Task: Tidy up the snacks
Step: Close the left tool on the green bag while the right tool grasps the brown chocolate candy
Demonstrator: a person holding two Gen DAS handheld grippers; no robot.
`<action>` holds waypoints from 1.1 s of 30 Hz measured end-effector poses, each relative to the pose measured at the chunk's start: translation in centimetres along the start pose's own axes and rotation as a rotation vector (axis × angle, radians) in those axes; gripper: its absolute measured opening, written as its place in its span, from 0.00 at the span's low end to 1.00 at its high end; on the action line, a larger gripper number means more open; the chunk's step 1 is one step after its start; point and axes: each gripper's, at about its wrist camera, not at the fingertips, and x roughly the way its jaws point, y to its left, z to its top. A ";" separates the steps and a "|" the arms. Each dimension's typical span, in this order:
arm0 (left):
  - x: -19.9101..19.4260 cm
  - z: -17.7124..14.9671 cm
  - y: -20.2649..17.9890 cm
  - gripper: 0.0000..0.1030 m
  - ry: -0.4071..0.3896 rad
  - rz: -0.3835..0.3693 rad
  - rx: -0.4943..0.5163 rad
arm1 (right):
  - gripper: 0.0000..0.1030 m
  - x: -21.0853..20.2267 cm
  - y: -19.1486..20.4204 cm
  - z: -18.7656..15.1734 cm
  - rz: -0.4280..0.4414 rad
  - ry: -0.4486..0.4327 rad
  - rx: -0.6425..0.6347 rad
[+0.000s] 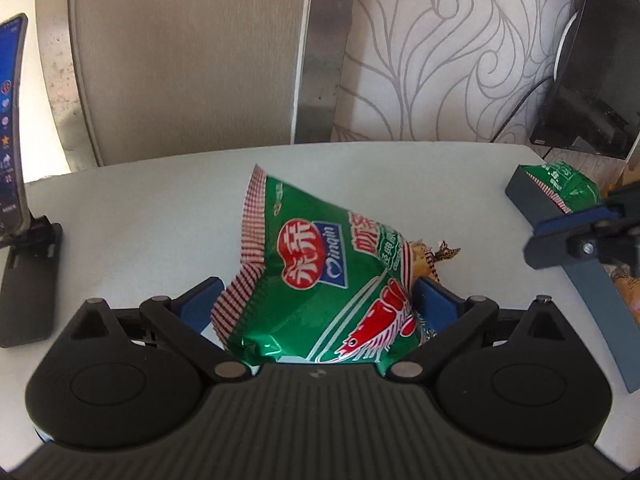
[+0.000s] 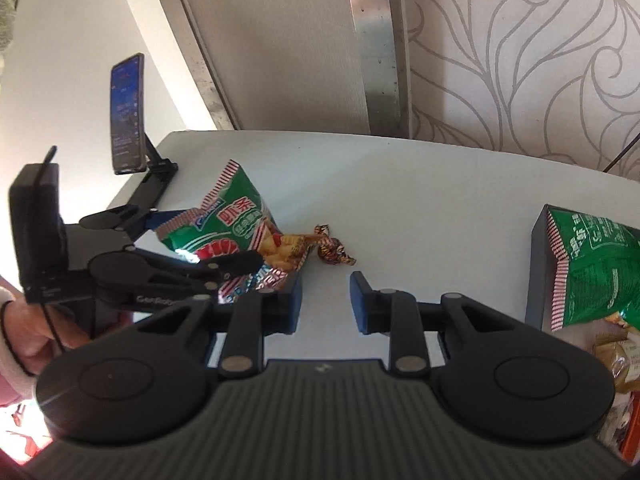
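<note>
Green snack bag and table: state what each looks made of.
Green snack bag: thin glossy plastic or foil film, judging by bright glints, sharp crinkles and a crimped striped seam. Table: smooth matte white top, possibly laminate or painted board; material unclear.

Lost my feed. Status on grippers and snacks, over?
Left gripper open around green bag, not clamped. Right gripper empty, jaws apart over table. Second green bag in box. Candy loose ahead.
</note>
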 end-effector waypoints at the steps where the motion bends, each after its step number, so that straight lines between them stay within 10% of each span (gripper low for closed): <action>1: 0.1 -0.3 -0.2 0.99 -0.003 -0.004 0.001 | 0.28 0.7 0.0 0.3 -0.022 0.009 -0.017; 8: -1.0 -1.3 0.0 0.75 -0.015 -0.044 0.002 | 0.28 3.9 1.1 1.6 -0.077 0.056 -0.133; 19: -3.9 -3.3 3.3 0.73 0.019 -0.035 -0.053 | 0.45 8.2 3.7 3.2 -0.111 0.109 -0.249; 33: -3.4 -3.6 2.6 0.73 0.011 -0.038 -0.064 | 0.24 8.1 3.7 1.6 -0.131 0.137 -0.195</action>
